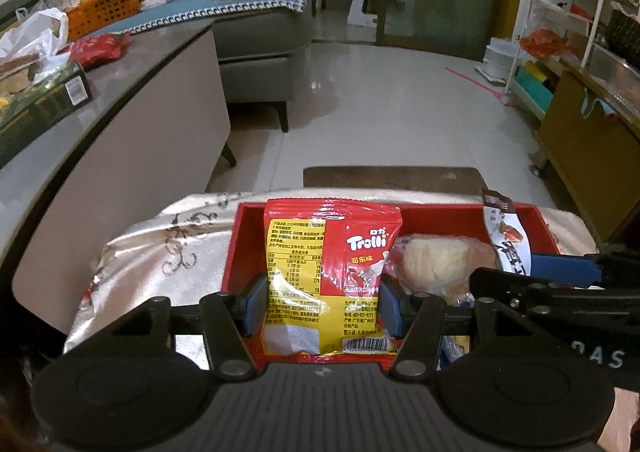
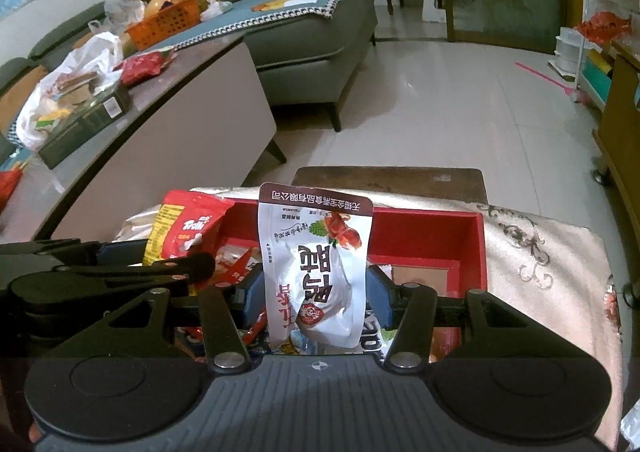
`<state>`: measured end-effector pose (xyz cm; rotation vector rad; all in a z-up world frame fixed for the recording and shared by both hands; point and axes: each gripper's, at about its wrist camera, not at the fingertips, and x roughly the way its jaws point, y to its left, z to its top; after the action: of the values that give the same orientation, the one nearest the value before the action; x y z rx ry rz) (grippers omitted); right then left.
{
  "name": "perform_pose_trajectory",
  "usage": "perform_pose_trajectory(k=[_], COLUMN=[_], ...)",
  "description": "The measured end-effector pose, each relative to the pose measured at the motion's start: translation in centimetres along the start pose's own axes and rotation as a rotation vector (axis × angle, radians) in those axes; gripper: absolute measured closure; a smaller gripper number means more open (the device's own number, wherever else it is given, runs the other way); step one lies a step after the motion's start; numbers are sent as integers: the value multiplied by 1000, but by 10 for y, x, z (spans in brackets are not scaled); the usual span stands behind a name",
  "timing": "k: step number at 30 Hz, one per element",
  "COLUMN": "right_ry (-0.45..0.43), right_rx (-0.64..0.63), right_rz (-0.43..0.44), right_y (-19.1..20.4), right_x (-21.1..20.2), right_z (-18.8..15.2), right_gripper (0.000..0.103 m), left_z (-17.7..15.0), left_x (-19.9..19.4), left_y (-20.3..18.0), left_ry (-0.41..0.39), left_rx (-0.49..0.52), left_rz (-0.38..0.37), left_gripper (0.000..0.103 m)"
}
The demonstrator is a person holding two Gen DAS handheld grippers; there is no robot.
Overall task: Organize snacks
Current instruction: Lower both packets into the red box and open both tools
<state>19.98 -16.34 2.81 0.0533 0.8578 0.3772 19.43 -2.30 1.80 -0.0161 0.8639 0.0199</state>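
My left gripper is shut on a red and yellow Trolli gummy packet, held upright over the left part of a red tray. A wrapped pale bun lies in the tray just right of the packet. My right gripper is shut on a white and brown meat snack pouch, upright above the same red tray. Each gripper shows in the other's view: the right one at the right edge, the left one at the left with the Trolli packet.
The tray sits on a cream patterned cloth over a low stool. Several loose snack packets lie in the tray. A grey table at the left carries a dark box, bags and an orange basket. Tiled floor lies beyond.
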Motion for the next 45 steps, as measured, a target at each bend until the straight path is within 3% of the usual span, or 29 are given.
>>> perform_pose_trajectory(k=[17, 21, 37, 45], right_ry=[51, 42, -1, -25], right_rx=[4, 17, 24, 33], right_rz=[-51, -51, -48, -48], right_y=[-8, -11, -6, 0], right_x=[9, 5, -22, -41], right_z=[-5, -4, -7, -14], right_gripper=[37, 34, 18, 16], left_z=[-4, -3, -10, -18], left_x=[6, 2, -31, -52], left_y=[-8, -8, -3, 0], left_ry=[36, 28, -21, -46], left_rx=[28, 37, 48, 61], left_rz=[3, 9, 27, 33], left_gripper=[52, 45, 39, 35])
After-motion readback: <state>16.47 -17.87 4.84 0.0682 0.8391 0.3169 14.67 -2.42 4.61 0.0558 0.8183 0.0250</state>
